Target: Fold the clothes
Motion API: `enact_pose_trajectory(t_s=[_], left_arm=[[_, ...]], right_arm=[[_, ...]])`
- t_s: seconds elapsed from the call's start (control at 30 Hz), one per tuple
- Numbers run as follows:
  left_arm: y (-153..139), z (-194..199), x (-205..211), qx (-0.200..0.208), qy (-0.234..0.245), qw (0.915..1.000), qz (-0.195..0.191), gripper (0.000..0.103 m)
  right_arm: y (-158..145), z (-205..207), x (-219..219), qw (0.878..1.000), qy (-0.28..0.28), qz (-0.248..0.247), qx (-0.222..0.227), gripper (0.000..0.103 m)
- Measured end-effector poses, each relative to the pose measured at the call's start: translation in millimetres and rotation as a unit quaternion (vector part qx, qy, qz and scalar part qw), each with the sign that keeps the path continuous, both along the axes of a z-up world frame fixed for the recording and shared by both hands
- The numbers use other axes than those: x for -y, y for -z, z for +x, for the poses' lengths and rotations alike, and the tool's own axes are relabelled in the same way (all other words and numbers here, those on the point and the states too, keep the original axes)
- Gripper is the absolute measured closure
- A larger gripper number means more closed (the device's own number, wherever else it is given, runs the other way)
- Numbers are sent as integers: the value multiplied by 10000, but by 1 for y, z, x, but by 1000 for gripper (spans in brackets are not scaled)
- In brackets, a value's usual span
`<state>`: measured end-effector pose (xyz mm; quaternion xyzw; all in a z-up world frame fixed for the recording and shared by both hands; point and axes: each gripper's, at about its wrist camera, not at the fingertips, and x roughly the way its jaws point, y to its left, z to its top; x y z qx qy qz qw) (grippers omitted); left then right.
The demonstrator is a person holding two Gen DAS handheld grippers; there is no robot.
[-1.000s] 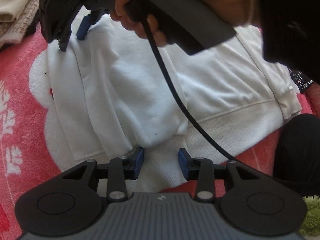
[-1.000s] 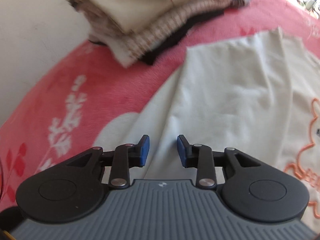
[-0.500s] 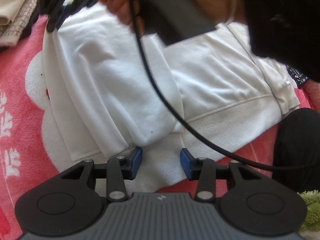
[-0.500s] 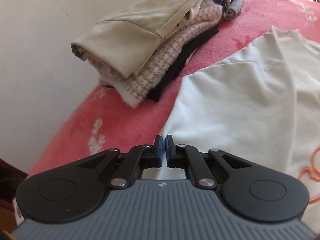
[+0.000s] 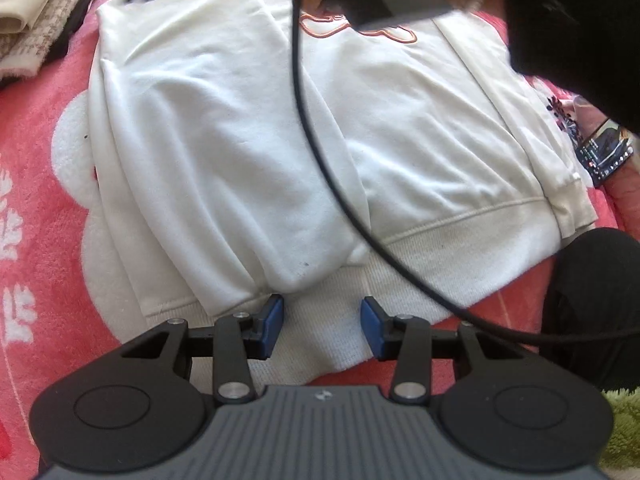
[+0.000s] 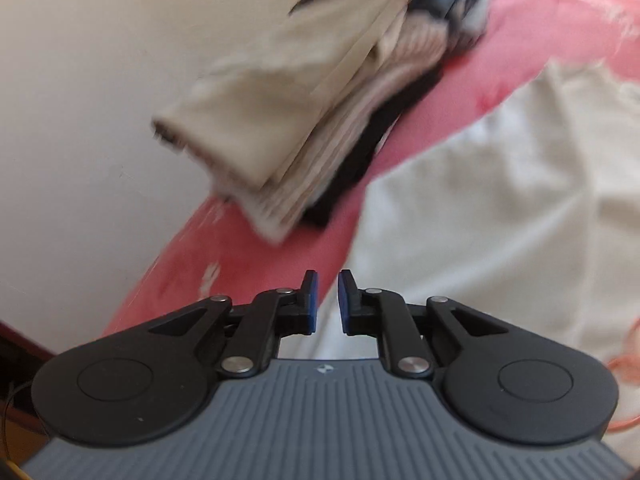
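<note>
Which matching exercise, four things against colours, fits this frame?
Things:
1 sweatshirt
2 blanket
3 cable
4 top garment of the folded stack

Colours:
A black
B beige
C white
D pink with white figures

Pairs: 1-C, 2-D, 3-A, 4-B

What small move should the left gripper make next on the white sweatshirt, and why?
Probably lower the left gripper and close its jaws on the ribbed hem of the white sweatshirt: the jaws stand open over it, gripping nothing, and one side already folded in.
</note>
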<state>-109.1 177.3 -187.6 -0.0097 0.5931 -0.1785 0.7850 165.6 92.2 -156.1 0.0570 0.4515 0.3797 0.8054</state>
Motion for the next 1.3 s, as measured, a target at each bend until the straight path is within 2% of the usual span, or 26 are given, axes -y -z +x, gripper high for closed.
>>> enact_pose_trajectory(t_s=[0.13, 0.17, 0.2, 0.3, 0.5, 0.57, 0.67, 0.73, 0.8, 0.9, 0.97, 1.13, 1.23, 1.3], left_arm=[[-3, 13, -2, -52, 64, 10000, -37, 60], [-4, 17, -1, -69, 79, 9999, -47, 60], [-4, 17, -3, -83, 80, 9999, -63, 60], [-4, 16, -5, -111, 97, 9999, -80, 60], [-2, 24, 1, -155, 252, 9995, -77, 58], [-3, 26, -4, -227, 221, 9993, -174, 57], [9, 33, 3, -371, 114, 9987, -337, 56], [10, 34, 3, -436, 51, 9982, -405, 57], [11, 33, 4, -479, 0, 9978, -454, 56], [9, 30, 6, -485, -39, 9978, -439, 56], [8, 28, 4, -492, -128, 9977, -447, 56], [6, 27, -3, -578, -457, 9954, -615, 56], [6, 26, -9, -673, -689, 9927, -731, 56], [3, 24, -12, -684, -842, 9913, -740, 57]], right_arm=[[26, 40, -3, 9953, 577, -771, 112, 92], [34, 51, -4, 9938, 712, -849, 119, 98], [43, 62, -5, 9922, 844, -908, 130, 99], [50, 93, -2, 9911, 1125, -693, 171, 100], [51, 160, -4, 9867, 1397, -804, 206, 100], [45, 175, 0, 9832, 1610, -841, 171, 98], [21, 177, 20, 9809, 1782, -704, 322, 94], [0, 162, 42, 9855, 1568, -530, 384, 93], [-20, 131, 61, 9909, 1156, -547, 419, 93], [-38, 64, 85, 9959, 439, -680, 407, 93], [-40, 14, 96, 9966, 18, -780, 281, 92], [-19, -106, 108, 9957, -494, -784, 35, 91], [16, -149, 108, 9951, -567, -766, -249, 88], [42, -164, 108, 9915, -526, -1111, -430, 87]])
